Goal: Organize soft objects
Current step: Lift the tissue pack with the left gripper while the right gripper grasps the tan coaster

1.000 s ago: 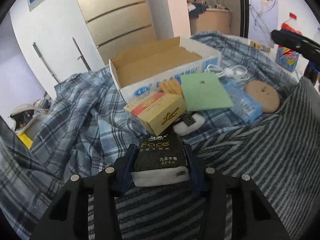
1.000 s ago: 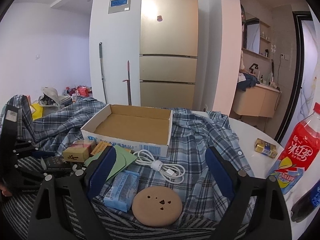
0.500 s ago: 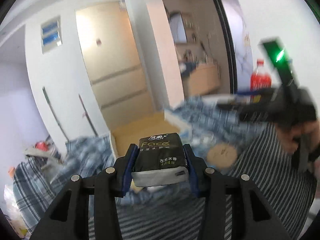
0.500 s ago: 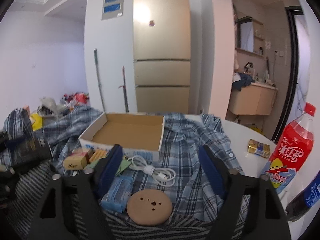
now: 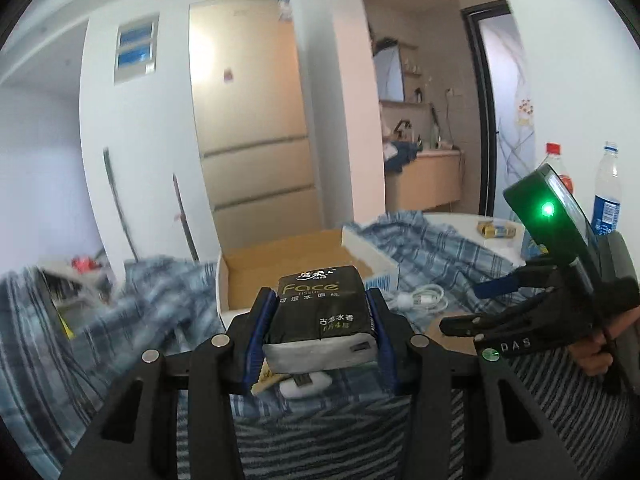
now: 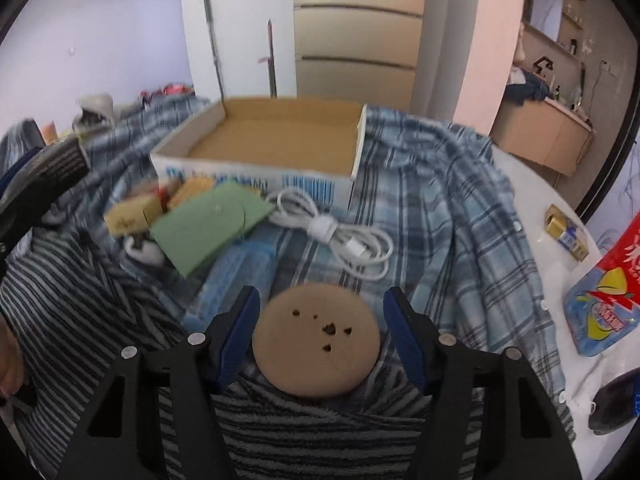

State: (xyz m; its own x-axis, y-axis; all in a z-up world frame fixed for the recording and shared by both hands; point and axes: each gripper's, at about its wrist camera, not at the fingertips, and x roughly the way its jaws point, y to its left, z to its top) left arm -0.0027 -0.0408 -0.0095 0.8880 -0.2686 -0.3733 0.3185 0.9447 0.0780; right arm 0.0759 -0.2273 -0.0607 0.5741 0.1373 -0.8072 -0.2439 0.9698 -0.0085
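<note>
The left tool grips a black tissue pack, held aloft at lower centre of its frame, just before the empty cardboard box. The step in hand looks like carrying it there; next it needs easing over the rim, then releasing. The right tool is open, its fingers either side of a round tan pad at lower centre, not pinching it. A second ago the pack lay low on the cloth, and the right tool stood further from the pad.
</note>
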